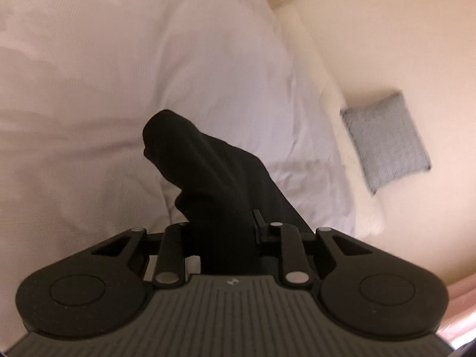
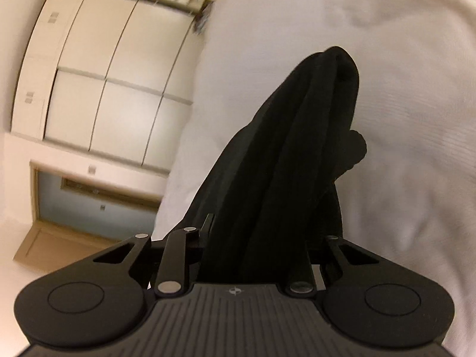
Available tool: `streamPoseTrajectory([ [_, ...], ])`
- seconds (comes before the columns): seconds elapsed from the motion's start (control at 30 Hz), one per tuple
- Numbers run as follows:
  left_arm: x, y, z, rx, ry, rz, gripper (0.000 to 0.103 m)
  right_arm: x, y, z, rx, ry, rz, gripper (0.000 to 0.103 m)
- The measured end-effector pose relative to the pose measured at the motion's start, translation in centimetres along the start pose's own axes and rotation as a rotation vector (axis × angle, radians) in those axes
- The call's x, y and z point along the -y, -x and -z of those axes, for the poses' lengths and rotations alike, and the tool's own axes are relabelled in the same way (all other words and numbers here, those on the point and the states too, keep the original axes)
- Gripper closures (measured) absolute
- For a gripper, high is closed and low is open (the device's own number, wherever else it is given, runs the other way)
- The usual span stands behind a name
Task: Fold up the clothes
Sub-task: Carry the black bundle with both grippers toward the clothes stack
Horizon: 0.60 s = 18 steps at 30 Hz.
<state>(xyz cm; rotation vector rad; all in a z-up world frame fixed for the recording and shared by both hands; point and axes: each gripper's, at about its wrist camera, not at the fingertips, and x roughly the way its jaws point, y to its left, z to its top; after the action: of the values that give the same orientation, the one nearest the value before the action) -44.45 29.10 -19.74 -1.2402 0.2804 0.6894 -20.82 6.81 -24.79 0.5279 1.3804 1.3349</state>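
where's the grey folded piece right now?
Left wrist view only: the grey folded piece lies on the cream floor at right, beside the white bed edge, apart from the black garment.

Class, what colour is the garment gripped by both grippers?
Black. The garment shows best in the right wrist view, against the white bedding.

Bedroom in a home. A bed (image 1: 125,83) covered with rumpled white bedding fills most of both views; a small grey mat (image 1: 386,142) lies on the pale floor (image 1: 416,44) beside it, and cream cupboard doors (image 2: 104,83) line the wall.
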Motion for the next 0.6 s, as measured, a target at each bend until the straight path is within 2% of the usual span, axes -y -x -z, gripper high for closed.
streamPoseTrajectory([
  [0.1,2.0,6.4,-0.8,0.091,0.054,-0.022,0.082,-5.9,-0.2,-0.9,-0.079,0.042,-0.045,0.076],
  [0.27,3.9,18.0,-1.2,0.295,0.125,-0.096,0.082,-15.3,-3.3,-0.8,-0.27,0.118,-0.149,0.076],
  [0.43,2.4,28.9,-0.1,0.509,0.204,-0.165,0.082,-23.8,-7.9,1.4,-0.448,0.21,-0.258,0.076],
  [0.6,-1.5,39.6,1.2,0.697,0.285,-0.229,0.082,-30.9,-13.7,7.3,-0.621,0.273,-0.352,0.076],
])
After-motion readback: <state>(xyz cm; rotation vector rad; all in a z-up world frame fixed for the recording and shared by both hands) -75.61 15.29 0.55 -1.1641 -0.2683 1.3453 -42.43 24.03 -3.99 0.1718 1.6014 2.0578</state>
